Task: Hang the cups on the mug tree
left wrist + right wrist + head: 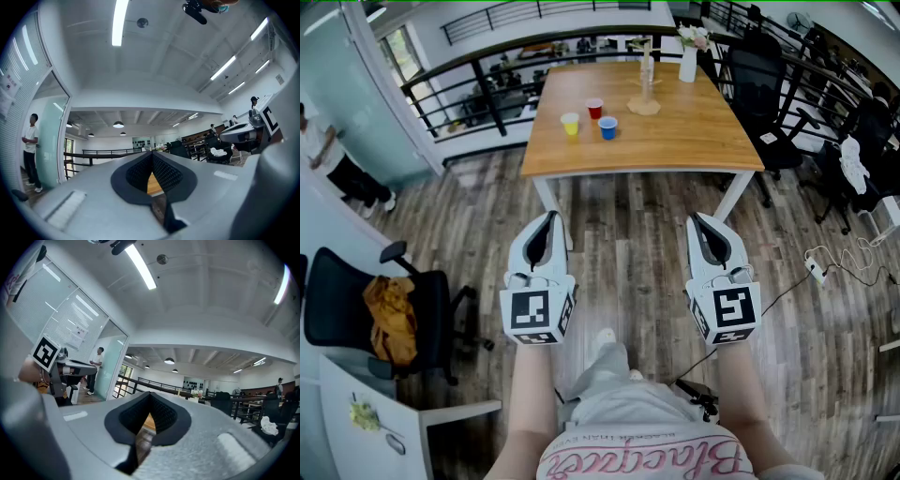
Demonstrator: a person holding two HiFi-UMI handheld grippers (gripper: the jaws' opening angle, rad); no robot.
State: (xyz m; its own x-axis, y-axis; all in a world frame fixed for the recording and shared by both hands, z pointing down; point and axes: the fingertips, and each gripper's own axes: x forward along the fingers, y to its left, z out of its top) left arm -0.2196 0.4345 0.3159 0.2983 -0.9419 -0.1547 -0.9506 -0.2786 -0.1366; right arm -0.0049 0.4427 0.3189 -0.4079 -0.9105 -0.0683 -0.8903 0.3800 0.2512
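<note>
Three cups on wooden worktop [675, 141], yellow cup [571, 124], red cup [594, 108] and blue cup [607, 127] clustered together, near mug tree [646, 84] — none hung. Left claw [550, 217] and right claw [695, 218] both pinched closed — empty, roughly level above plank floor [628, 216], well short of worktop.
</note>
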